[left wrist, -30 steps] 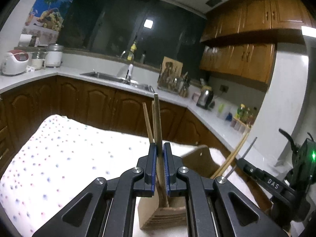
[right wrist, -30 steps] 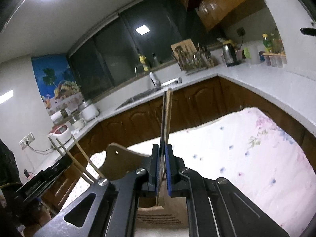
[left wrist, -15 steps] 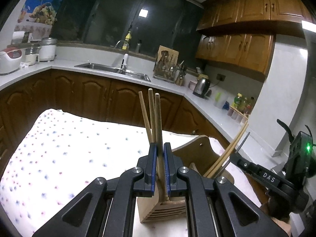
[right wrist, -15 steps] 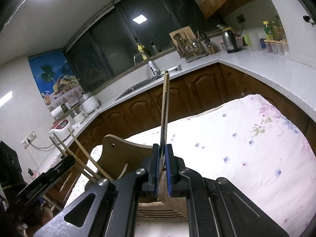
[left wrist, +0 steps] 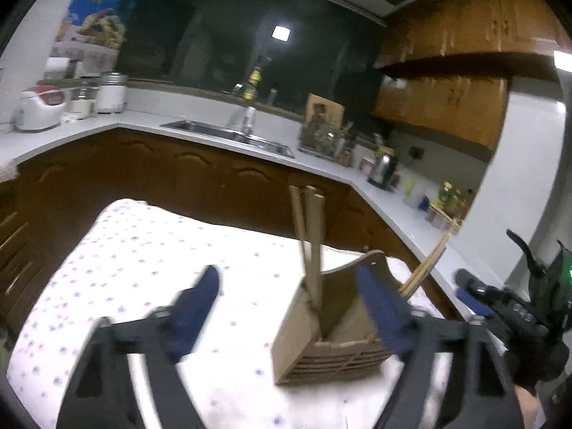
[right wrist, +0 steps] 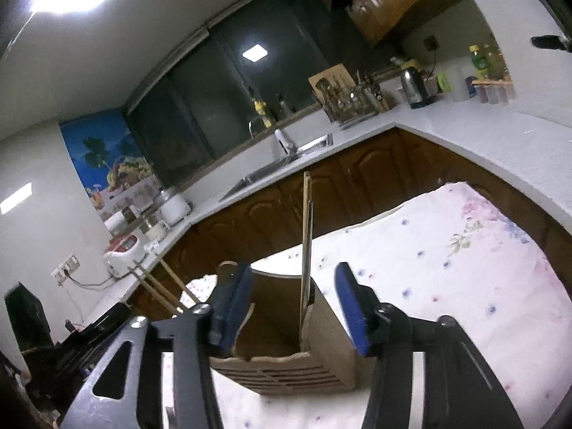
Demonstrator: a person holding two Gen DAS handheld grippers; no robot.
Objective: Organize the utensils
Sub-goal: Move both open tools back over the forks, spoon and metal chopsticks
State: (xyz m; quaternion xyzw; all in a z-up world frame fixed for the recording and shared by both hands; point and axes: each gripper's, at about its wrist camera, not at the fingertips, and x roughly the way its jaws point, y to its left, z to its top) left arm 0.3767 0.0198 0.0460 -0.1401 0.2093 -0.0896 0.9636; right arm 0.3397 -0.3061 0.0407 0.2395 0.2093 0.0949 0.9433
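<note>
Step in hand: release of chopsticks into the holder [left wrist: 332,336]. The left gripper [left wrist: 286,307] is seen with jaws opening, wide apart; chopsticks [left wrist: 311,243] stand free between them, leaning in the holder, gripped by nothing. The right gripper [right wrist: 293,304] is likewise opening, its pair [right wrist: 306,236] left upright in the holder's other compartment, untouched by the pads. The holder sits on the dotted cloth [left wrist: 143,250]. Next, judged: both grippers should be drawn back clear without the sticks being knocked, then any remaining utensils sought; none is visible on the cloth.
</note>
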